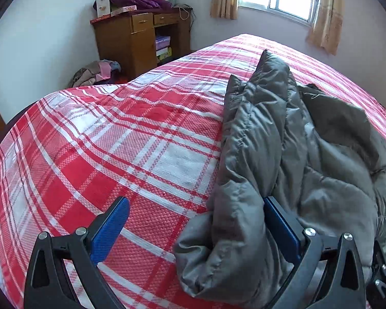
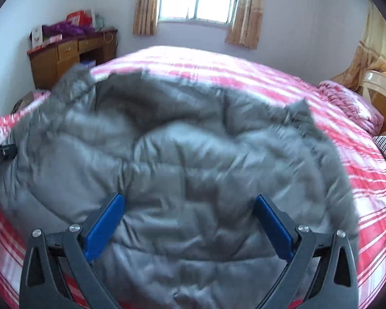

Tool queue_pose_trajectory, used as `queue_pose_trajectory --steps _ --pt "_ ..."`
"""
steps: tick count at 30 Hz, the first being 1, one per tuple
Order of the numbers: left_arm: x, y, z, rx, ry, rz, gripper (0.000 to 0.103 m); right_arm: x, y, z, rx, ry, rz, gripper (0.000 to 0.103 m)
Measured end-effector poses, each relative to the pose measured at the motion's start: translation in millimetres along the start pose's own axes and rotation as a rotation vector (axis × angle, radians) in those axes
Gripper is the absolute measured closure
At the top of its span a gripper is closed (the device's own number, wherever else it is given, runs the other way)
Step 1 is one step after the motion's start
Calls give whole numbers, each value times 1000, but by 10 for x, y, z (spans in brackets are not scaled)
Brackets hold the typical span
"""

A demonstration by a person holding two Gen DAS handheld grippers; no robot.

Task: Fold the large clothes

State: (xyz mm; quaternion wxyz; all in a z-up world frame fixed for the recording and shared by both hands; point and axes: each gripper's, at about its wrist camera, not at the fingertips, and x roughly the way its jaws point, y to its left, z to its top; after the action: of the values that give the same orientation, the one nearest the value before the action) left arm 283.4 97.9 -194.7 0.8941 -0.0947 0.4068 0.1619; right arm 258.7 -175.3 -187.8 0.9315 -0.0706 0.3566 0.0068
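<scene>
Jacket (image 2: 182,159) lies bunched on bed (image 1: 103,134), centre-right of left view. Left tool (image 1: 196,225) wide, a puffy fold loose between its fingers. Right tool (image 2: 189,216) wide, empty, above jacket. Step: between folds. Next move: grip an edge, fold it across

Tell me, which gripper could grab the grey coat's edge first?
Probably the left gripper. Its jaws stand open with a rolled edge of the grey coat already between them. The right gripper is open too, but only over the coat's puffy middle.
</scene>
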Motion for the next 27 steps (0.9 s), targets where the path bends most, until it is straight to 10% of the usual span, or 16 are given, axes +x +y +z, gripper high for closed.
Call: queue_pose_trajectory --steps 8,16,27 --pt "164 5 37 -35 22 -113 14 152 -3 -5 -37 57 -29 0" --pt "110 -165 84 -18 67 -332 87 127 44 -41 -47 53 -45 0" --pt "-398 108 175 -3 -37 -431 96 91 176 -54 -58 50 -64 0"
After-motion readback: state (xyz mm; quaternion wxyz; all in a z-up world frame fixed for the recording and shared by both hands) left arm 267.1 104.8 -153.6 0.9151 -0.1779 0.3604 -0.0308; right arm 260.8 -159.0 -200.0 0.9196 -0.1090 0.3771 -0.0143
